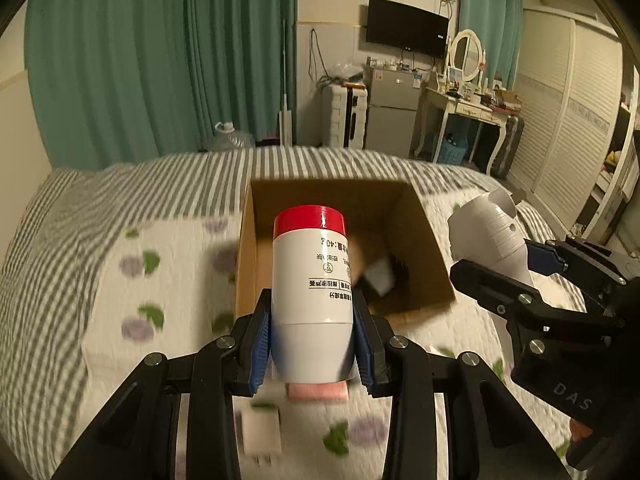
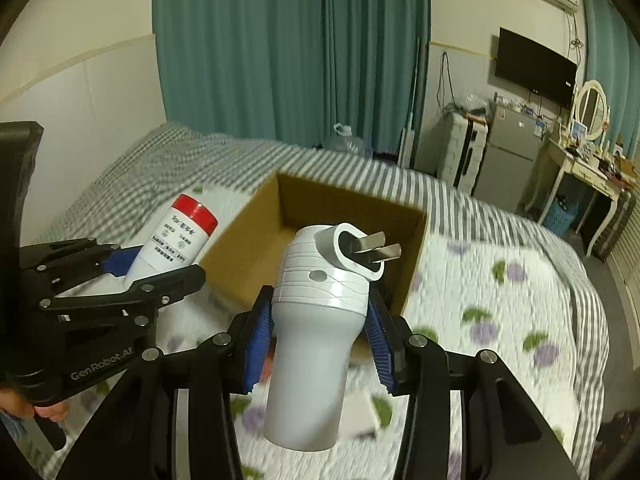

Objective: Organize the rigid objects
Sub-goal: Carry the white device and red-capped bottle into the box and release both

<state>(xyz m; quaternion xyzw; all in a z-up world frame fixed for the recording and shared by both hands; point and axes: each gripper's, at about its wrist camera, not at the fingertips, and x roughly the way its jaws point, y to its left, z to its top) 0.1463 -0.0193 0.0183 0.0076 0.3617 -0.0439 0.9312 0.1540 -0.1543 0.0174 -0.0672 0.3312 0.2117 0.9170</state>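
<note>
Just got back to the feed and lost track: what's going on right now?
A person is tidying things on a bed into a cardboard box. The left tool is shut on a white bottle with a red cap, and the right tool is shut on a white plug-in device with two prongs. Both are held above the bedspread, just short of the open box, which already has a few items in it.

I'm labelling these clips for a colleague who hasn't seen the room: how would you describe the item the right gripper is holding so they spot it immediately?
Find the striped bed with the open cardboard box on it. Just in front of the box, the right gripper is shut on a white plug-in device. Unlike the red-capped white bottle in the left gripper, it has two metal prongs at its top and a ridged body.
</note>
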